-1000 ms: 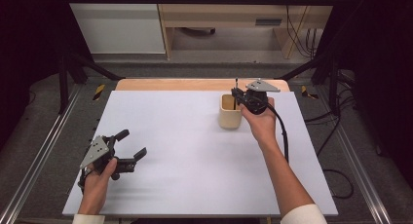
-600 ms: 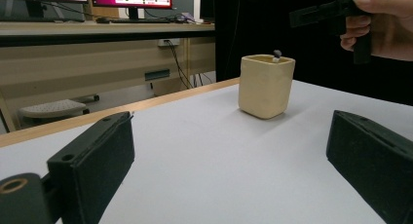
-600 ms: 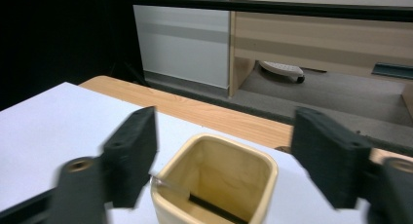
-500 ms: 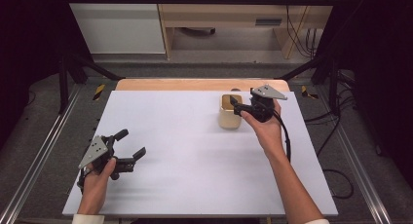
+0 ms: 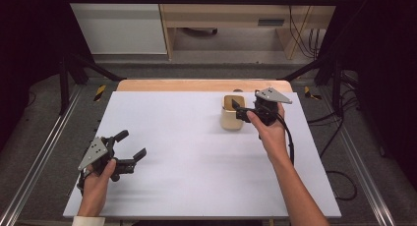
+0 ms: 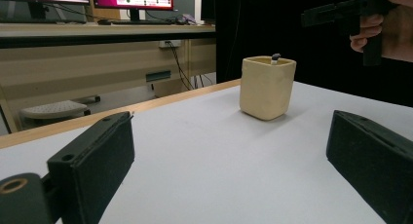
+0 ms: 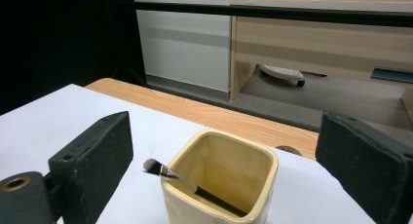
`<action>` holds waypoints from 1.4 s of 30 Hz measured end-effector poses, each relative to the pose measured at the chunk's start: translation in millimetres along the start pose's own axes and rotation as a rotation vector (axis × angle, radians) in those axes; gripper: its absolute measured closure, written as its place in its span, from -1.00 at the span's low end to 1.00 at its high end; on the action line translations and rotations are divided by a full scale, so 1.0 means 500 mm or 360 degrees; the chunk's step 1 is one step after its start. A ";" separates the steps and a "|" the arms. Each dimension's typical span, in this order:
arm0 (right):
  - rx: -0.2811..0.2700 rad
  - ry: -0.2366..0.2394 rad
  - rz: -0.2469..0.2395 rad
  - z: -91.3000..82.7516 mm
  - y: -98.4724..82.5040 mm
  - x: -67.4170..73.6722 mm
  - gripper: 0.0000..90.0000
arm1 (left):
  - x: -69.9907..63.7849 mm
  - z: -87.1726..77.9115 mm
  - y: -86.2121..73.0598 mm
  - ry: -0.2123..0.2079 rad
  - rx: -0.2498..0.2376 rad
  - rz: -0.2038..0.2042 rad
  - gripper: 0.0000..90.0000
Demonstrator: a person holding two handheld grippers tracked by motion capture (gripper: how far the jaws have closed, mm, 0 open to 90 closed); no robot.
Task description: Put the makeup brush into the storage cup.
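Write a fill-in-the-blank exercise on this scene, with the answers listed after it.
1. The square cream ceramic cup holds a small ____ with its bristle end leaning over the rim.
2. The right gripper hangs beside the cup with its jaws ____.
3. The cup stands on the ____ table top.
4. The left gripper, jaws open, holds ____.

Answers: brush; open; white; nothing

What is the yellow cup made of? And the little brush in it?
The cup looks like glazed ceramic: thick walls, rounded rim, soft sheen. The brush seems to have soft dark bristles, a shiny metal collar and a dark handle, perhaps plastic or wood; that part is hard to tell.
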State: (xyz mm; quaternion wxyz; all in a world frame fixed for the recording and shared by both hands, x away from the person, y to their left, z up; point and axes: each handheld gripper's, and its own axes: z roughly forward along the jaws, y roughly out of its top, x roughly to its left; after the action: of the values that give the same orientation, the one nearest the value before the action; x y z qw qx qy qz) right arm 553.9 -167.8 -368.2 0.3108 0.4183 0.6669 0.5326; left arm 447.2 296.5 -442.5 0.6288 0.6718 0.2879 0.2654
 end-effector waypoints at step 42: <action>-0.0013 0.0115 0.0021 -0.056 -0.023 0.028 -0.88 | 0.000 -0.002 0.001 0.0001 0.0000 0.0002 -0.92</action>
State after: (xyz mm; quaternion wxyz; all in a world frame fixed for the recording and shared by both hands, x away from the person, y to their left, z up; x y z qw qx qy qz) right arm 520.7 -168.7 -372.4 0.2848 0.4018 0.6727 0.5522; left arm 446.8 297.2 -441.9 0.6286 0.6718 0.2876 0.2660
